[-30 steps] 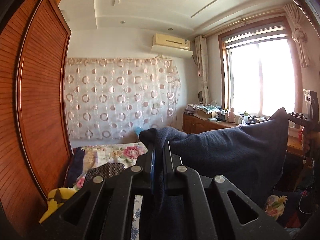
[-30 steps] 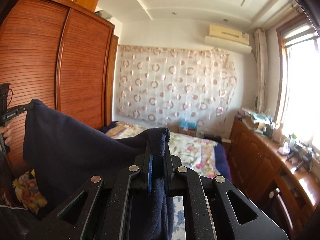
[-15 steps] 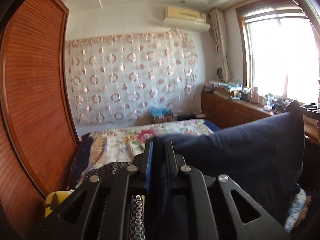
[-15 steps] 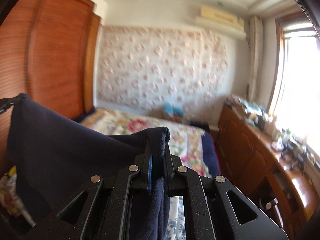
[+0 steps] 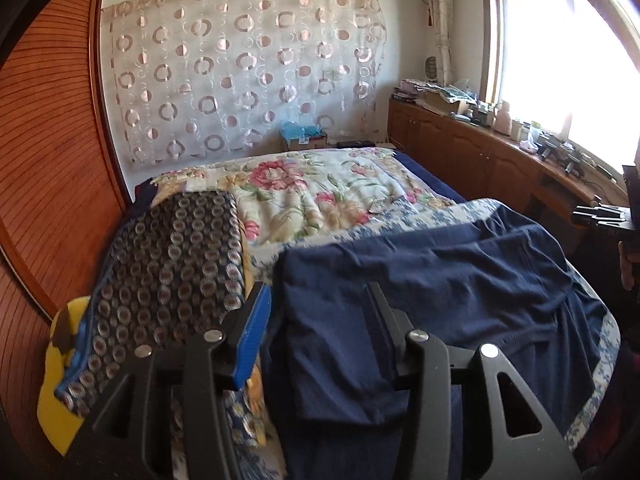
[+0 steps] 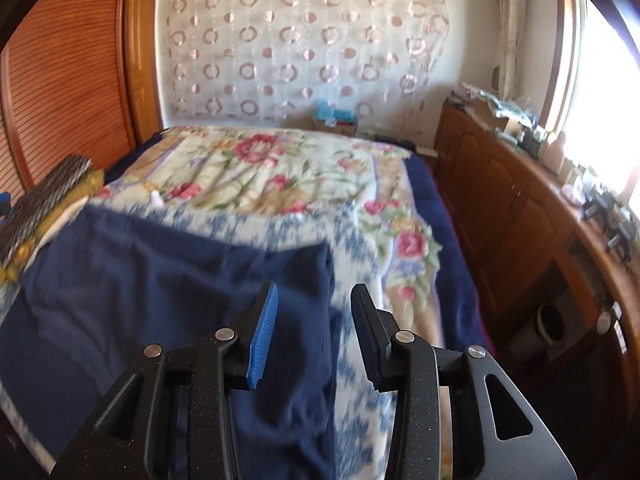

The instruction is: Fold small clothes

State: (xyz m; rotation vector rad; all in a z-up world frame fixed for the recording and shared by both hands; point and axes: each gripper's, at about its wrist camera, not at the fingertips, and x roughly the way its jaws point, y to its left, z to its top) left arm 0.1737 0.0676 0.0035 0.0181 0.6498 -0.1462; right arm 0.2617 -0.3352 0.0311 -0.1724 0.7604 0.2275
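A dark navy garment lies spread and creased on the near end of the bed, over a blue-and-white patterned cloth. My left gripper hovers just above the garment's left corner, its jaws opening, with cloth below the gap and the pads off it. In the right wrist view the same garment fills the lower left. My right gripper is over its right corner, jaws opening, pads clear of the fabric. The right gripper also shows at the right edge of the left wrist view.
A floral quilt covers the far bed. A dark circle-patterned folded cloth lies at the left over something yellow. A wooden wardrobe stands left. A cluttered wooden counter runs under the window at right.
Both grippers came down from holding the navy garment stretched in the air to just above the bed. Their jaws went from shut on the cloth to apart, and the garment now lies flat.
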